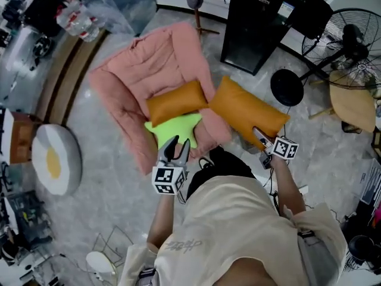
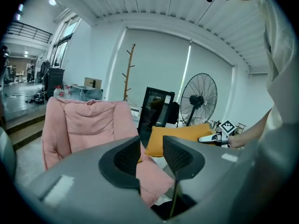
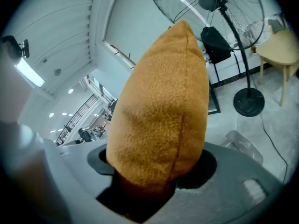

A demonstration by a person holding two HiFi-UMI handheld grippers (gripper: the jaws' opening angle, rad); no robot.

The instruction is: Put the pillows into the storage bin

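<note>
An orange pillow [image 1: 244,109] hangs off the right edge of the pink lounge chair [image 1: 149,70], and my right gripper [image 1: 259,137] is shut on its near corner. In the right gripper view that pillow [image 3: 161,111] fills the space between the jaws and stands up in front of the camera. A second orange pillow [image 1: 177,102] and a lime-green pillow [image 1: 172,130] lie on the chair seat. My left gripper [image 1: 178,143] hovers over the green pillow's near edge, open, with nothing between its fingers [image 2: 128,155]. A clear storage bin [image 1: 119,3] stands beyond the chair.
A black cabinet [image 1: 259,22] stands behind the chair at the right. A standing fan [image 1: 351,46] and a round wooden table [image 1: 354,103] are further right. An egg-shaped floor cushion [image 1: 56,159] lies at the left by a wooden step. A coat stand [image 2: 127,71] rises behind the chair.
</note>
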